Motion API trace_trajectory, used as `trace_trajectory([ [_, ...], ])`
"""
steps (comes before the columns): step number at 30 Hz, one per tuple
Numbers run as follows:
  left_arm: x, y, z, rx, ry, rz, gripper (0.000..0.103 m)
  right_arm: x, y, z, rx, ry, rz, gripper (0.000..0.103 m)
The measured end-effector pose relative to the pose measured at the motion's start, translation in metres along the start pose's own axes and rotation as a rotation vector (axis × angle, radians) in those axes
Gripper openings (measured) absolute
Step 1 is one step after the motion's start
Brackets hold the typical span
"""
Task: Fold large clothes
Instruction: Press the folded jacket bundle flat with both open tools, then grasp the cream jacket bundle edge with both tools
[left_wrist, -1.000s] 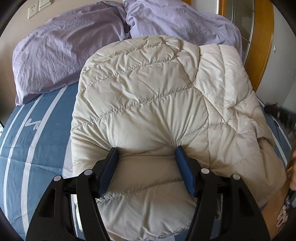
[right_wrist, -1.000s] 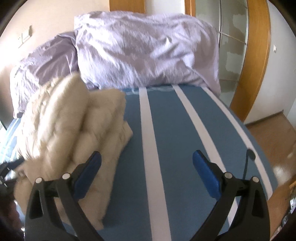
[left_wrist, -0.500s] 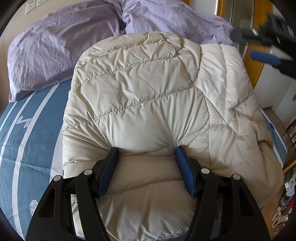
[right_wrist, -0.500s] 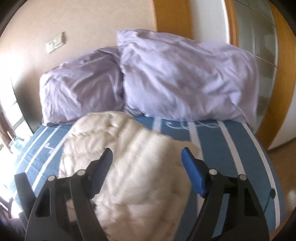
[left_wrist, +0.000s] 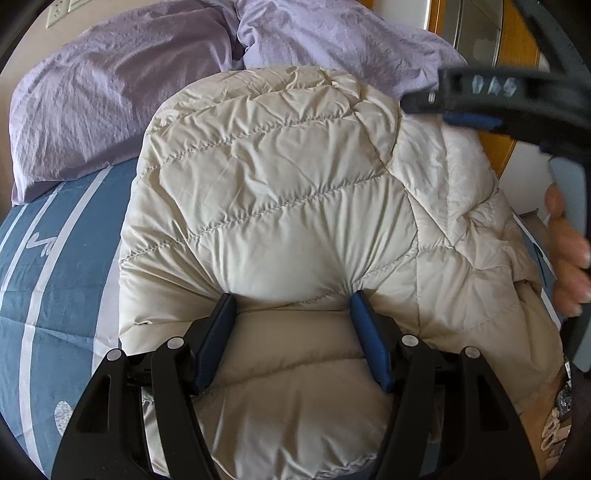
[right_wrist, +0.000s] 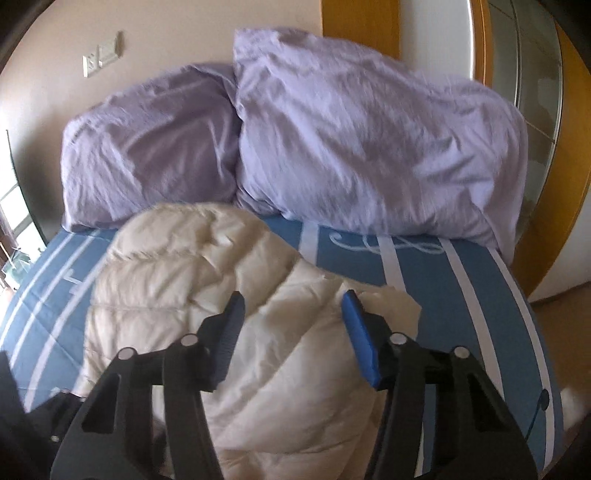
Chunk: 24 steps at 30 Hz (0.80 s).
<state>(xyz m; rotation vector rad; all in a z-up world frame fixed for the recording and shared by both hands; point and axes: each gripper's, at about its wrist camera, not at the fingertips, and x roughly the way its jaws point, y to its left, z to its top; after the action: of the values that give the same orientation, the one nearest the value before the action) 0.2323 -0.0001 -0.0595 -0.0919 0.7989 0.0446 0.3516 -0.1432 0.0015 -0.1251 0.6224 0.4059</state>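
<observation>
A cream quilted down jacket (left_wrist: 280, 192) lies folded in a thick bundle on the blue striped bed (left_wrist: 44, 266). My left gripper (left_wrist: 291, 302) presses into the near part of the bundle, its blue pads half closed around a puffy fold. My right gripper (right_wrist: 291, 299) is open and hovers above the jacket (right_wrist: 192, 280), empty. It also shows in the left wrist view (left_wrist: 480, 107) at the upper right, blurred, with the hand holding it.
Two lilac pillows (right_wrist: 147, 147) (right_wrist: 369, 140) lean on the wall at the head of the bed. A wooden-framed mirror door (right_wrist: 535, 110) stands at the right. The bed's right edge drops to a wood floor (right_wrist: 565, 325).
My right gripper swung from the bed's bare right side to above the jacket and narrowed its opening. My left gripper stayed pressed into the jacket.
</observation>
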Motion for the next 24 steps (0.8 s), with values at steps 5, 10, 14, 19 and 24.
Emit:
trace_trajectory([
  [5,0.002,0.002,0.000,0.005,-0.003,-0.014,0.065,0.019,-0.014,-0.012,0.031,0.044,-0.009,0.048],
  [10,0.003,0.004,0.002,0.006,-0.009,-0.026,0.066,0.033,-0.021,-0.022,0.050,0.066,-0.011,0.048],
  [14,-0.001,0.005,0.003,0.000,-0.025,-0.039,0.067,0.043,-0.028,-0.028,0.065,0.077,-0.006,0.048],
  [19,-0.007,0.002,0.003,0.010,-0.053,-0.051,0.068,0.054,-0.039,-0.037,0.099,0.082,0.012,0.048],
  [24,-0.016,0.000,0.004,0.021,-0.073,-0.065,0.068,0.061,-0.046,-0.043,0.111,0.097,0.022,0.048],
])
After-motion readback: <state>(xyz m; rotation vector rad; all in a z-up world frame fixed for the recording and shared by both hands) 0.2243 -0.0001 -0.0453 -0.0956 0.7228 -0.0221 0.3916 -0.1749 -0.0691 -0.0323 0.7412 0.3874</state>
